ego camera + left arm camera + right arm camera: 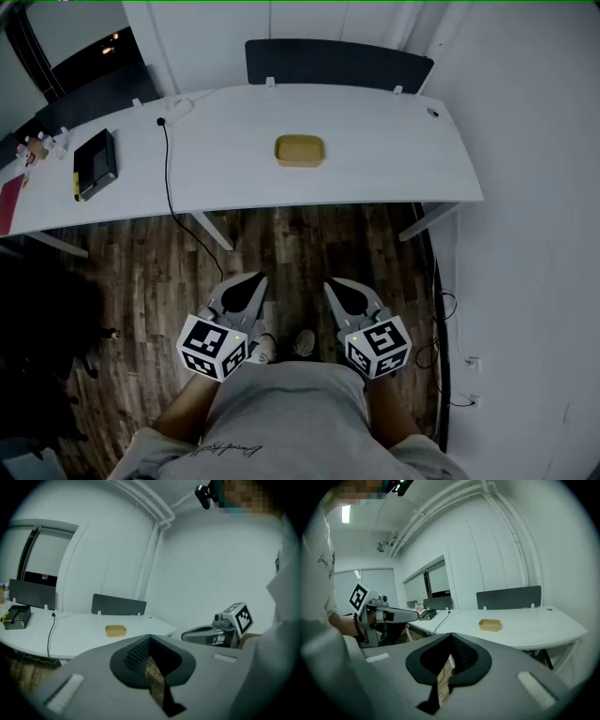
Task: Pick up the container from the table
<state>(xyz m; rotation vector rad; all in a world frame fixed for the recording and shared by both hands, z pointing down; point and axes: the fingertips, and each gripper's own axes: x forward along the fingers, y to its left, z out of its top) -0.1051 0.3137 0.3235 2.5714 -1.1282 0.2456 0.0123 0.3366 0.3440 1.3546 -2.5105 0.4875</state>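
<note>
Fingers on the left gripper (251, 281) and right gripper (339, 286) are closed and empty. At 12 o'clock, well apart, the tan container (299, 150) sits on the surface (384, 164). It is likely light and thin-walled, so grip a side rim.

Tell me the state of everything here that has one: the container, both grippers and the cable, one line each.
Container: upright on the table, no lid, nothing touching it.
Left gripper: fingers together, empty, held low and well short of the table.
Right gripper: fingers together, empty, beside the left one.
Cable: runs across the table and hangs off its near edge.
</note>
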